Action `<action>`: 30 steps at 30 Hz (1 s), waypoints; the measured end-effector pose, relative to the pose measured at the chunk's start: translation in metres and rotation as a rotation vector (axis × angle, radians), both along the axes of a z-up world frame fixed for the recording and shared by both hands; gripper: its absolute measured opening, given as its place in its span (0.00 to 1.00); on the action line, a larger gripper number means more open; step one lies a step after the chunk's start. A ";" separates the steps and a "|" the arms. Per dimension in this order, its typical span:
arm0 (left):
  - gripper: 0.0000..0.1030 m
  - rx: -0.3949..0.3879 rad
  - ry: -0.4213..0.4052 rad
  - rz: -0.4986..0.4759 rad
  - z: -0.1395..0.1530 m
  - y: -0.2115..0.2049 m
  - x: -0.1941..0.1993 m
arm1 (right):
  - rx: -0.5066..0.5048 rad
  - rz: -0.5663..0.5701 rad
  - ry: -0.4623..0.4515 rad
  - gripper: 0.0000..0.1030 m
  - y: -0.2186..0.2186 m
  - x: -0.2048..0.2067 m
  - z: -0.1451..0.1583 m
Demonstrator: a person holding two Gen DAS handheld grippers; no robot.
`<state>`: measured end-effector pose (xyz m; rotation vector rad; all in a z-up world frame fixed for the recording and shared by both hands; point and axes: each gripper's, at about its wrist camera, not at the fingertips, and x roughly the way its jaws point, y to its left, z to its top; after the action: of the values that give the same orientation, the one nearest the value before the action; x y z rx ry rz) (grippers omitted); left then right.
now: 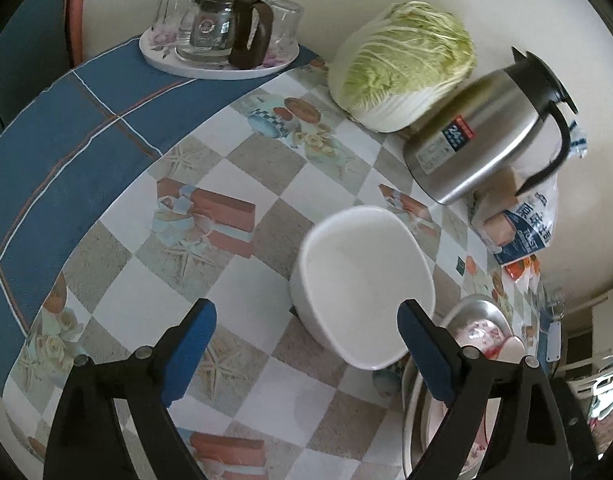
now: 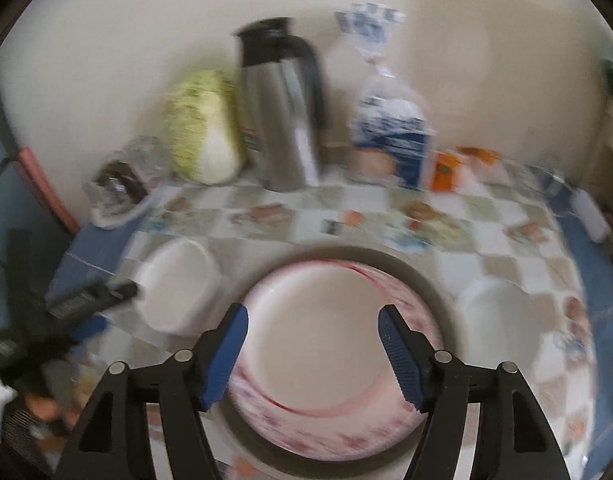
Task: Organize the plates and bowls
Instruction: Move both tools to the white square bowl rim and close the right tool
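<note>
- While both grippers hang over the table point(image 1: 242, 280), neither one holds anything.
- Left gripper point(image 1: 306, 352): its jaws are spread wide, tilted down toward the checked cloth, with a white bowl point(image 1: 366, 284) just ahead between the fingertips and not touched by them.
- Beyond that bowl's right side, a metal tray point(image 1: 486, 308) carries a flowered plate point(image 1: 482, 332), partly hidden behind the right finger.
- Right gripper point(image 2: 312, 350): its jaws are also wide apart, pointing down over a pink-rimmed plate point(image 2: 326, 340) that lies in a round metal tray point(image 2: 426, 276); the view is blurred, and contact cannot be told.
- A white bowl point(image 2: 178, 284) sits left of this tray, another white bowl point(image 2: 494, 320) right of it.
- At the back by the wall stand a cabbage point(image 1: 402, 64), a steel jug point(image 1: 482, 132) and a bread bag point(image 1: 518, 232).
- A glass teapot point(image 1: 222, 28) with cups rests on a white tray point(image 1: 162, 60) at the far left.
</note>
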<state>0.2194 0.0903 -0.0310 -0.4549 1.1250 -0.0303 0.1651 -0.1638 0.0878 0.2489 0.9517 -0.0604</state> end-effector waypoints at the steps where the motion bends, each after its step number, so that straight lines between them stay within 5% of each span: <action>1: 0.90 -0.010 0.000 0.006 -0.002 0.002 0.002 | 0.042 0.026 0.001 0.69 0.007 0.010 0.002; 7: 0.89 -0.077 0.009 0.040 -0.016 0.016 0.011 | 0.074 0.106 0.055 0.69 0.049 0.057 -0.004; 10: 0.86 -0.102 0.018 0.039 -0.025 0.020 0.016 | 0.031 0.132 0.103 0.59 0.069 0.079 -0.018; 14: 0.66 -0.133 0.029 0.031 -0.034 0.022 0.022 | 0.013 0.140 0.185 0.37 0.079 0.099 -0.042; 22: 0.29 -0.161 0.051 0.006 -0.047 0.012 0.027 | -0.003 0.147 0.272 0.13 0.090 0.115 -0.077; 30: 0.21 -0.163 0.029 0.001 -0.043 0.012 0.024 | -0.008 0.161 0.275 0.10 0.097 0.114 -0.080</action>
<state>0.2439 0.1023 -0.0744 -0.6029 1.1558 -0.1152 0.2793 -0.0664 0.0076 0.1581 1.2415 0.0508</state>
